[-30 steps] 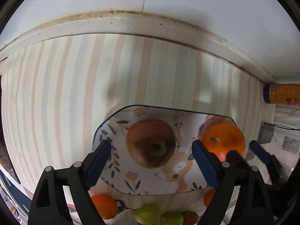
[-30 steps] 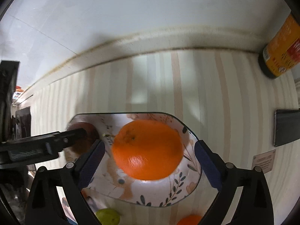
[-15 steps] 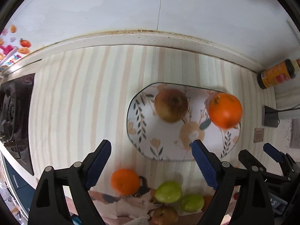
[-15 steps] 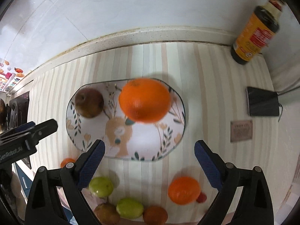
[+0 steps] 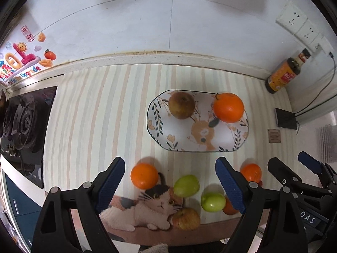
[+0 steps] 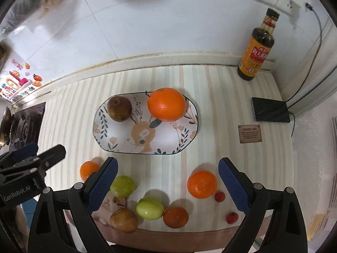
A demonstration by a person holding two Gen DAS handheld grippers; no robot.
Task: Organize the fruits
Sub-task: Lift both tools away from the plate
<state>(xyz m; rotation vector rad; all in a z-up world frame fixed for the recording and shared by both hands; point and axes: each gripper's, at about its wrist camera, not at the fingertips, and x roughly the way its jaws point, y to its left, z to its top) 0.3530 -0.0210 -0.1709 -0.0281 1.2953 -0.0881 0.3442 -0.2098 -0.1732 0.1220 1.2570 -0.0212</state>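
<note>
Both your claws (image 5: 170, 182) (image 6: 166, 181) hang released; apple (image 5: 181, 105) and orange (image 5: 229, 107) sit on the plate (image 5: 223, 147), seven fruits remain near it.

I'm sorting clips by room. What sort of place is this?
Most likely a home kitchen counter: a gas stove sits at one end, a sauce bottle stands against the tiled wall, and wall sockets are above.

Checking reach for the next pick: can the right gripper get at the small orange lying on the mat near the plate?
Probably yes: the right gripper stands open and empty, and the small orange lies uncovered between its fingers, apart from the other fruit.
</note>
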